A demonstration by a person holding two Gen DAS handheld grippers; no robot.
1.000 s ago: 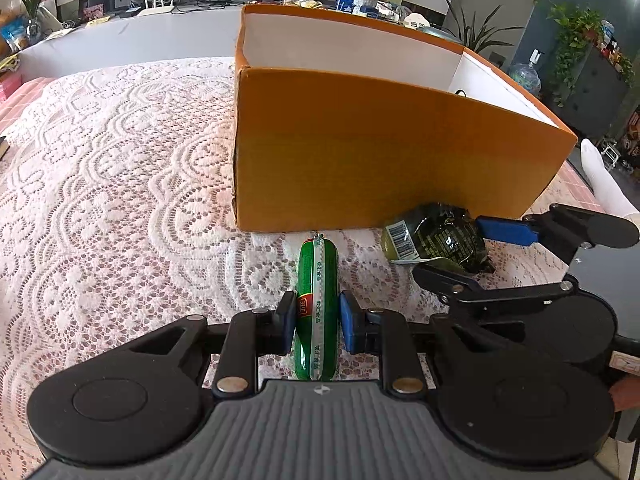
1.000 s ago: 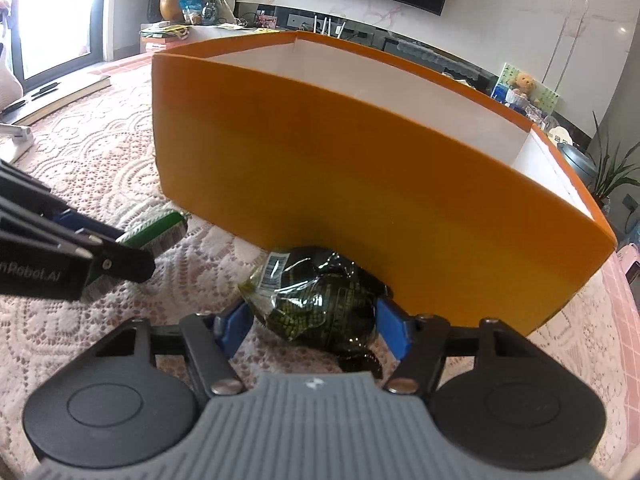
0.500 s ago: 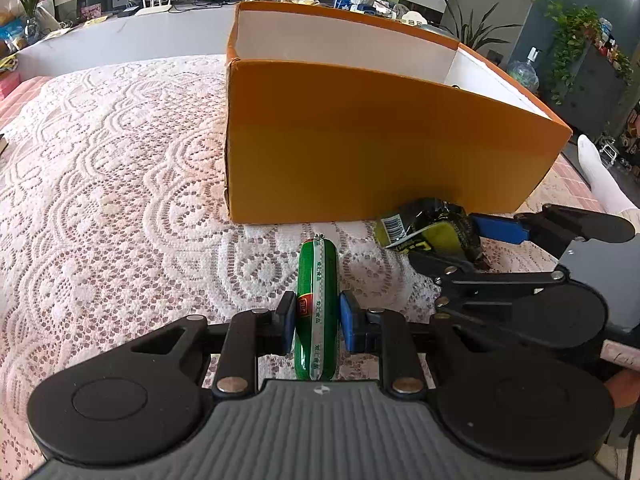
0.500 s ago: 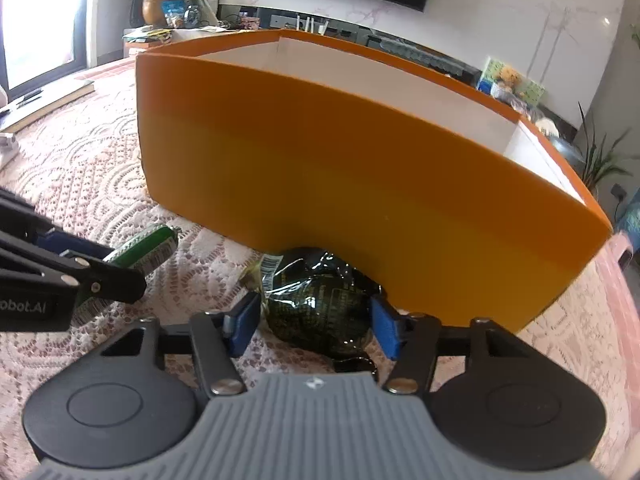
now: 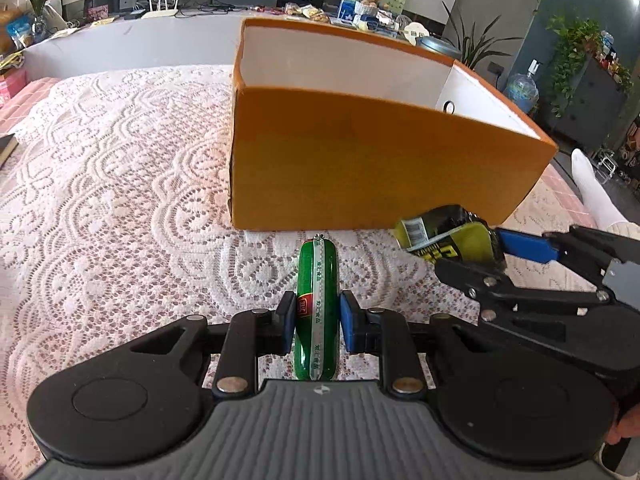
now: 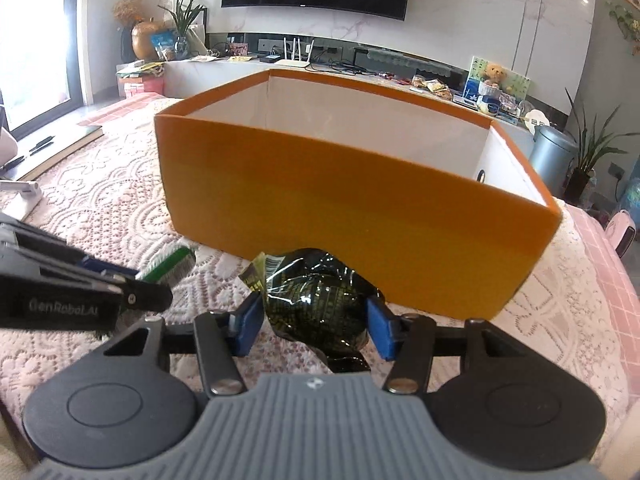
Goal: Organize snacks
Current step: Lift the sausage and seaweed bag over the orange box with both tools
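My left gripper (image 5: 316, 322) is shut on a green sausage stick (image 5: 317, 300) and holds it above the lace cloth, in front of the orange box (image 5: 360, 168). My right gripper (image 6: 316, 322) is shut on a dark green crinkly snack packet (image 6: 316, 304), also lifted, close to the box's near wall (image 6: 340, 216). The packet (image 5: 448, 236) and the right gripper (image 5: 520, 256) show in the left wrist view at the right. The sausage (image 6: 170, 264) shows at the left of the right wrist view. The box is open on top with white inner walls; its floor is hidden.
A white lace tablecloth (image 5: 100, 200) covers the table. A book with pens (image 6: 52, 148) lies at the far left edge. A long white counter (image 6: 320, 72) with clutter stands behind the table.
Both grippers have risen with their snacks and drawn back a little from the box. More of the box's inside shows now.
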